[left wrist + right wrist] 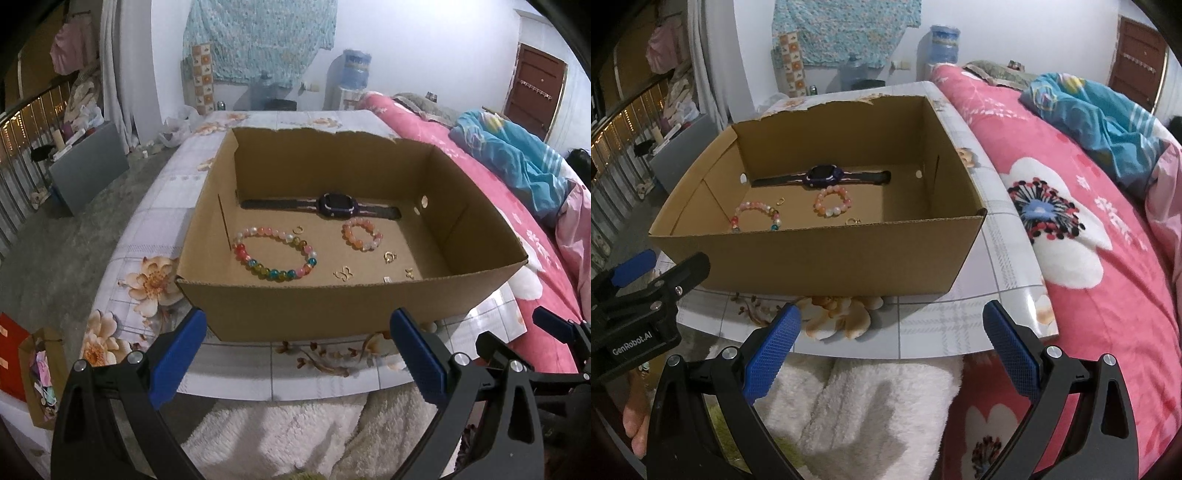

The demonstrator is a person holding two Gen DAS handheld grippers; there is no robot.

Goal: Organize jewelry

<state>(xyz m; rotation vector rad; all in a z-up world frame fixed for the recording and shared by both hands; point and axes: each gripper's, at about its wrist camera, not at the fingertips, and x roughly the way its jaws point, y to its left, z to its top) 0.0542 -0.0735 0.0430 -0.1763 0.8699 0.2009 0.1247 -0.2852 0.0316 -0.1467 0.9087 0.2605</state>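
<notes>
Both grippers hang just short of the table edge, in front of an open cardboard box (332,310) that sits on a floral-print table (236,373). The left gripper (297,354) has its blue pads spread wide with nothing between them, and the right gripper (890,347) is the same, wide open and empty.

All the jewelry is down on the box floor. A dark smartwatch (334,205) lies flat along the far wall, strap stretched out straight, long axis running left to right across the box. In front of it on the left is a big multicolour beaded bracelet (275,254) lying flat, and a smaller pink-orange beaded bracelet (362,233) sits to its right, well apart from it. A small gold ring (298,230) is between the two, nearer the big one. A few more little gold pieces (389,256) are scattered toward the near wall (too small to say exactly what they are).
</notes>
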